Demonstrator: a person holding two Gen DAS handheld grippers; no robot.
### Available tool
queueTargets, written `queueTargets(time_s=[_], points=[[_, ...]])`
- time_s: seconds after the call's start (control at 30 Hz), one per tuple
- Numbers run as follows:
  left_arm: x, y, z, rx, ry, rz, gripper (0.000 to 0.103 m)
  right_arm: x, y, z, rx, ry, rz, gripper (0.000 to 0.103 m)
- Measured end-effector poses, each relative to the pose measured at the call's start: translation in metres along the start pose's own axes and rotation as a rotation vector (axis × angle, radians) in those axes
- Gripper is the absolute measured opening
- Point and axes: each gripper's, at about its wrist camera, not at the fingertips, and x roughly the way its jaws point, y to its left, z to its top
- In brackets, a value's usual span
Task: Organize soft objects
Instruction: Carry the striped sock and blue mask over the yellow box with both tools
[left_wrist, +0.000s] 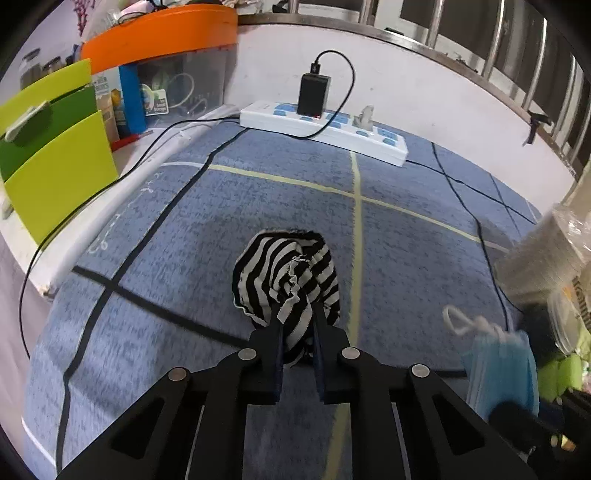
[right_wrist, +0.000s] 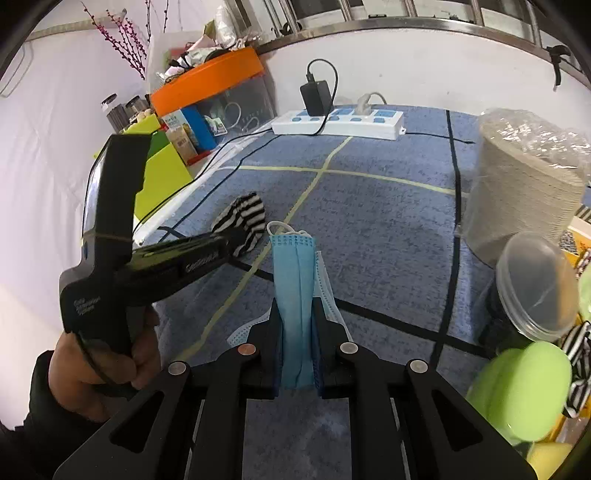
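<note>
Blue mat (left_wrist: 229, 221); power strip (left_wrist: 325, 127) at 12 o'clock. Left gripper (left_wrist: 297, 317) clamped on striped sock (left_wrist: 284, 273). Right gripper (right_wrist: 297, 306) clamped on mask (right_wrist: 295, 295); cup stack (right_wrist: 524, 184), lid (right_wrist: 535, 284) at 3 o'clock.

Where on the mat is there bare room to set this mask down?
Bare mat lies between the power strip and the striped cloth. The right edge is crowded by the stacked cups and clear container.
</note>
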Motion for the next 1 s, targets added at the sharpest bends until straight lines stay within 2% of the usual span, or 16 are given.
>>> queueTargets(time_s=[0.17,0.37,0.5,0.7,1.0], points=[[-0.017,-0.004,-0.021,0.015,0.005,-0.005,0.012,-0.02,0.003,-0.005,-0.007,-0.028,0.0,0.013],[-0.04,-0.001,-0.049,-0.018,0.021,0.009,0.011,-0.046,0.008,-0.018,-0.017,-0.061,0.003,0.013],[-0.071,-0.01,-0.059,-0.001,-0.034,0.012,0.011,-0.068,0.012,-0.027,-0.024,-0.095,0.008,0.013],[-0.124,-0.034,-0.07,0.035,-0.131,-0.03,0.011,-0.107,0.012,-0.043,-0.026,-0.157,-0.004,0.013],[-0.169,-0.071,-0.08,0.1,-0.206,-0.092,0.011,-0.15,0.003,-0.06,-0.005,-0.229,-0.039,0.013]])
